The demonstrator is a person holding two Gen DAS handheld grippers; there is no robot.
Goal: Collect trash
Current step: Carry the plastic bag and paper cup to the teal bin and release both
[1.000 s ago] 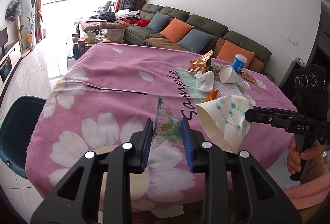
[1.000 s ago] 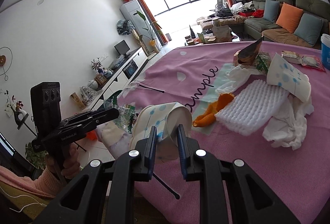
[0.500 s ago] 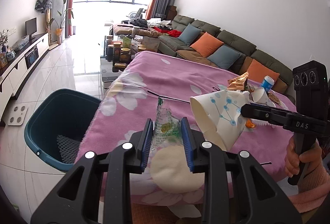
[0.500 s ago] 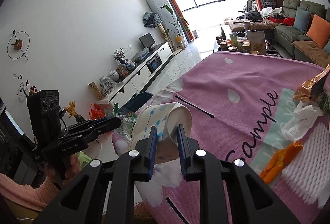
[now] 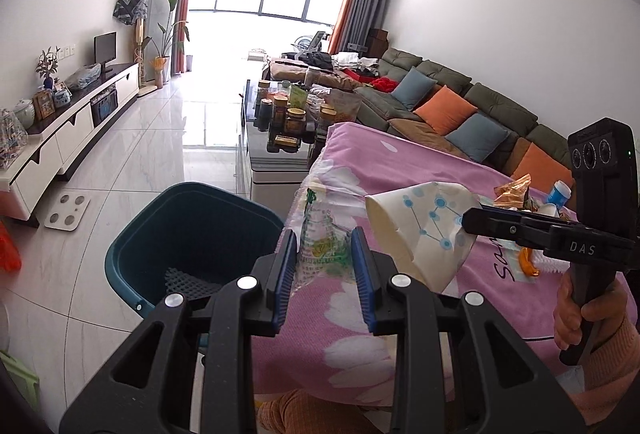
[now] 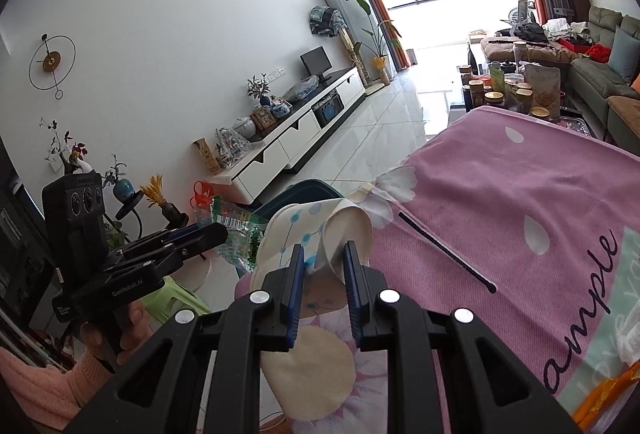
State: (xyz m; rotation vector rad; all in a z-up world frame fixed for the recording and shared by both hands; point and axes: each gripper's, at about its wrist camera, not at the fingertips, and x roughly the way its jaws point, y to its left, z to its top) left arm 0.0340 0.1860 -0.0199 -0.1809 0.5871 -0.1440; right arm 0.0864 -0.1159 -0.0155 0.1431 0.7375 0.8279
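My left gripper (image 5: pixel 325 248) is shut on a clear plastic wrapper (image 5: pixel 318 230) with green print, held over the corner of the pink-covered table. Just left of and below it stands a dark teal bin (image 5: pixel 192 234) on the floor, with a net-like piece inside. My right gripper (image 6: pixel 322 266) is shut on the rim of a squashed white paper cup (image 6: pixel 316 230) with blue dots. In the left wrist view that cup (image 5: pixel 420 230) hangs to the right of the wrapper. The right wrist view shows the left gripper (image 6: pixel 216 234) with the wrapper (image 6: pixel 236 230) at the left.
A pink flowered cloth (image 6: pixel 500 202) covers the table, with a black strip (image 6: pixel 444 254) lying on it. More trash (image 5: pixel 516 190) lies at the far right of the table. A low table with jars (image 5: pixel 284 122) stands beyond; a sofa (image 5: pixel 460 106) lines the right wall.
Both grippers have swung left with their loads, from over the table's middle to its corner. The teal bin has come into view below the left gripper.
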